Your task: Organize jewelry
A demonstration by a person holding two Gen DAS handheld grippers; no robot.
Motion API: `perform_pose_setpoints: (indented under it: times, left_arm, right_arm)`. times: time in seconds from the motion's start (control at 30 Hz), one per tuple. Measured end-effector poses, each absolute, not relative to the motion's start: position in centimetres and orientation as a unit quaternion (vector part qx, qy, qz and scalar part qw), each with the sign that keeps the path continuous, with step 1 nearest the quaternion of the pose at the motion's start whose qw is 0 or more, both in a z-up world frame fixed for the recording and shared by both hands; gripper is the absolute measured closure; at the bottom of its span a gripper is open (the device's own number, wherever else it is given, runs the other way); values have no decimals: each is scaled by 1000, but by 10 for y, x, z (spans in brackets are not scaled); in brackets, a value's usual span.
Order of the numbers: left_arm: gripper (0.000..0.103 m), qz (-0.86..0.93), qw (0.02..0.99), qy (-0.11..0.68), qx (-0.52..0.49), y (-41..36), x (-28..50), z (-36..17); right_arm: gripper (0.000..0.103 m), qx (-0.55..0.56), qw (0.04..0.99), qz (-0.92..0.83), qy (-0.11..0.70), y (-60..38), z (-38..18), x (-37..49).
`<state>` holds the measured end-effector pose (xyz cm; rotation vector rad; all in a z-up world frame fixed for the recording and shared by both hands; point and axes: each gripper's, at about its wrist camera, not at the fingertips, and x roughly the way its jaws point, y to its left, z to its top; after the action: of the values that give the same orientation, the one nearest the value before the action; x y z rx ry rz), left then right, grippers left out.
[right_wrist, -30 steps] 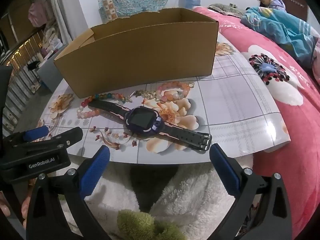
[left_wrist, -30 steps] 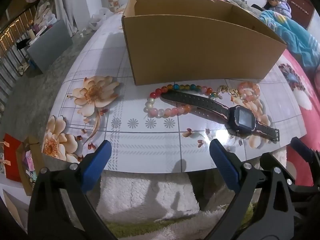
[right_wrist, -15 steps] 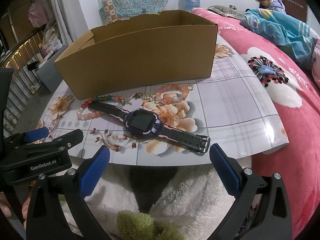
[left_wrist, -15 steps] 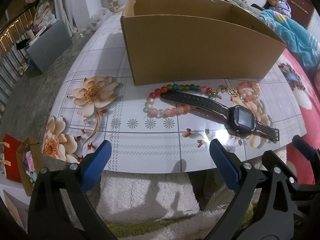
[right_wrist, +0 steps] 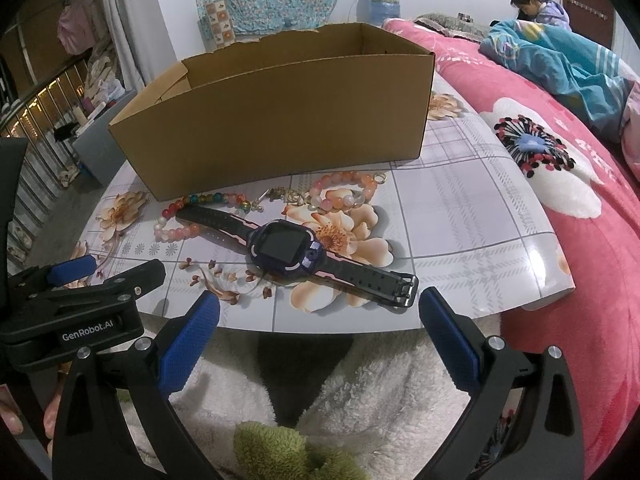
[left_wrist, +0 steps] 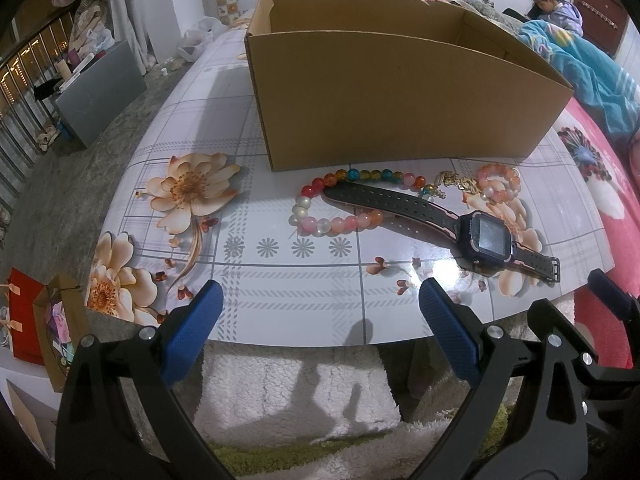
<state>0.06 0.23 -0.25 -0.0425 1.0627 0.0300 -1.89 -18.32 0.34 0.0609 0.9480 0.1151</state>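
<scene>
A dark smartwatch (left_wrist: 486,238) (right_wrist: 284,246) with a black and pink strap lies flat on the flowered table (left_wrist: 280,272) (right_wrist: 460,216). Under its strap runs a multicoloured bead bracelet (left_wrist: 340,222) (right_wrist: 178,234). A gold chain (left_wrist: 452,180) (right_wrist: 280,193) and a pink bead bracelet (left_wrist: 500,180) (right_wrist: 340,190) lie beside them. Behind stands an open cardboard box (left_wrist: 400,96) (right_wrist: 280,120). My left gripper (left_wrist: 320,332) is open over the table's near edge. My right gripper (right_wrist: 320,332) is open just short of the watch's buckle.
A pink flowered bedspread (right_wrist: 580,200) lies right of the table, with a blue blanket (right_wrist: 560,60) and a seated person (right_wrist: 532,4) beyond. White fleece (right_wrist: 360,380) shows under the grippers. A grey box (left_wrist: 100,92) and paper bags (left_wrist: 40,320) stand on the floor at left.
Both grippers have edged slightly forward toward the table. The jewelry has not moved.
</scene>
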Motion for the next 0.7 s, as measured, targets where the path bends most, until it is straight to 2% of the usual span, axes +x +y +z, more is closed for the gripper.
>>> perform_pose_setpoints:
  times: [0.7]
  left_arm:
    - [8, 14, 862, 506, -22, 3, 1, -2]
  right_arm:
    - [6, 26, 889, 55, 453, -182, 5, -19]
